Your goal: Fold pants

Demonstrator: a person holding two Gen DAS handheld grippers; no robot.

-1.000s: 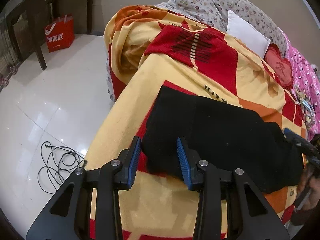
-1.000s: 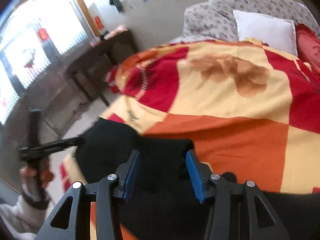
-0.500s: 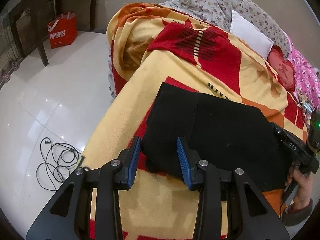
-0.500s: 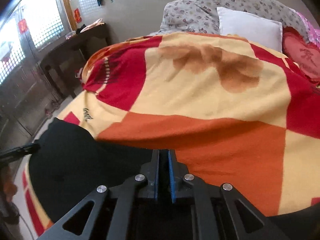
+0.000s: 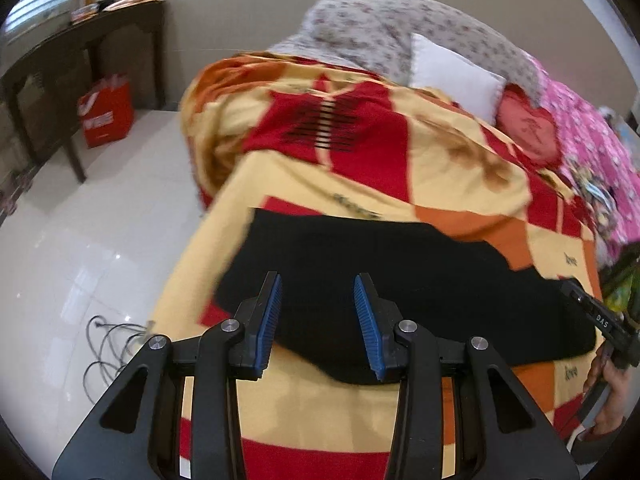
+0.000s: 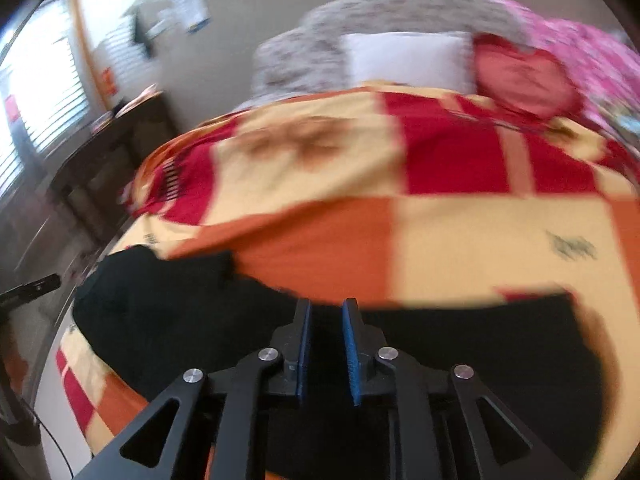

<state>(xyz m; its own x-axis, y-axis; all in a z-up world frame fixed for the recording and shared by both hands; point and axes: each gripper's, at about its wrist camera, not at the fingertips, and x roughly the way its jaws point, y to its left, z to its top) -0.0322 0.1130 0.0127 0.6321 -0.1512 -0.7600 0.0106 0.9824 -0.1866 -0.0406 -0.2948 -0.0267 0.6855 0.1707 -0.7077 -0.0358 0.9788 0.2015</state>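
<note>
Bed (image 5: 360, 168) under a checked blanket (image 6: 460, 240), tiled floor (image 5: 100, 220) left. Pants (image 5: 400, 272) lie flat on the blanket. Your left hand-held gripper (image 5: 318, 314) – spread, empty, lifted since before. Right hand-held gripper (image 6: 326, 346) – just reopening, narrow gap over the pants, nothing pinched.

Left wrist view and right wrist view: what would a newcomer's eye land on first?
The loud blanket of red, orange and yellow blocks that covers the bed. Next, the black pants lying flat on its near edge, just beyond the left gripper. In the right wrist view the right gripper hangs over the same dark cloth, its jaws narrowly apart.
</note>
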